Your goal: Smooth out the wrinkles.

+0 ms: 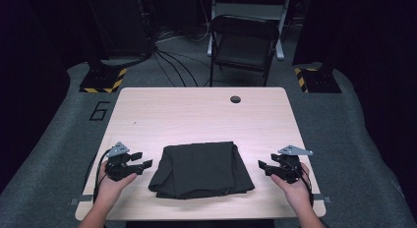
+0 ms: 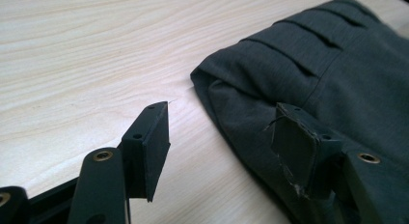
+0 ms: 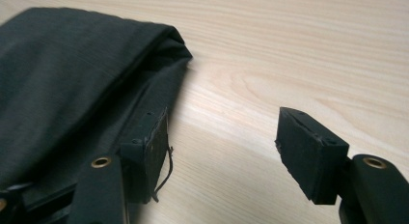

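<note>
At the near edge of a pale wood-grain table, a person's hands hold two black two-jaw grippers either side of a folded dark grey fabric garment, which lies flat at the table's near centre. The left gripper sits just beside the cloth's left edge, jaws spread apart and holding nothing; in the left gripper view one jaw overlaps the pleated cloth. The right gripper, jaws likewise apart and empty, rests near the cloth's right edge. Beyond the table stands a dark folding metal chair.
</note>
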